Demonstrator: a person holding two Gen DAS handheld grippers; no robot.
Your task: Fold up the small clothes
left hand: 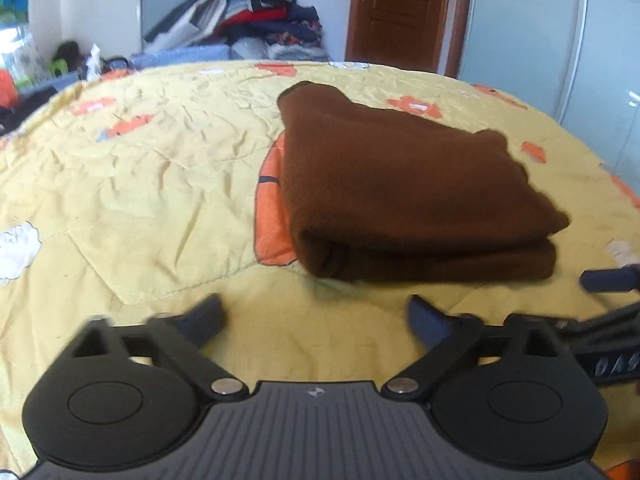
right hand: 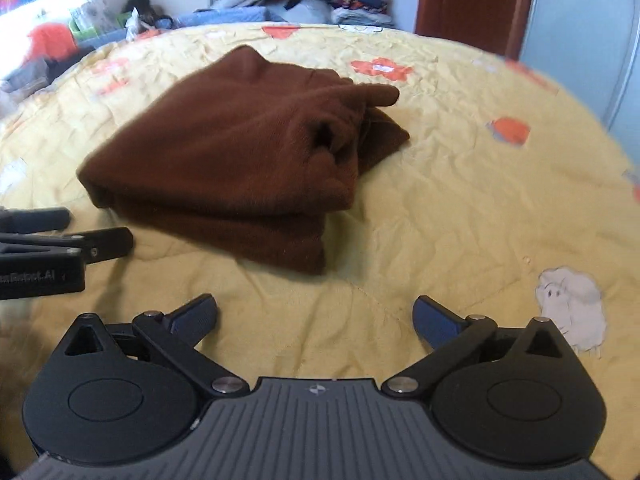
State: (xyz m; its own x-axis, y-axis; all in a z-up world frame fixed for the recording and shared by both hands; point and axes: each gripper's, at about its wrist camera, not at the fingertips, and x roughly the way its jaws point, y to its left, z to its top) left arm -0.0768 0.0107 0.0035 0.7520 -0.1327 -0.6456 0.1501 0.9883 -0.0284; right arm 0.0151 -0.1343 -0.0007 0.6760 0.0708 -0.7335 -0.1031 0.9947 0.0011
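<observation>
The folded brown garment point(left hand: 408, 184) lies on the yellow quilt point(left hand: 140, 184). Left gripper point(left hand: 316, 318) and right gripper point(right hand: 316, 316): jaws spread, empty. Only the right view shows the garment's bunched end point(right hand: 340, 136).

The garment point(left hand: 412, 184) is a thick brown cloth, fuzzy and matt, like fleece. Under it the bedspread point(left hand: 152, 184) is a thin yellow quilted cloth, creased all over, with stitched seams and printed orange and white figures; it has a faint sheen. The left tool point(left hand: 314, 316) is matt black plastic, its body ribbed in fine grooves, with two shiny metal pins at the joints; its fingers point(left hand: 206, 314) look ribbed on the inner faces. The right tool point(right hand: 314, 316) is the same make. The door point(left hand: 398, 12) is reddish-brown wood, glossy. The heap point(left hand: 260, 12) beyond the bed is mixed cloth.
</observation>
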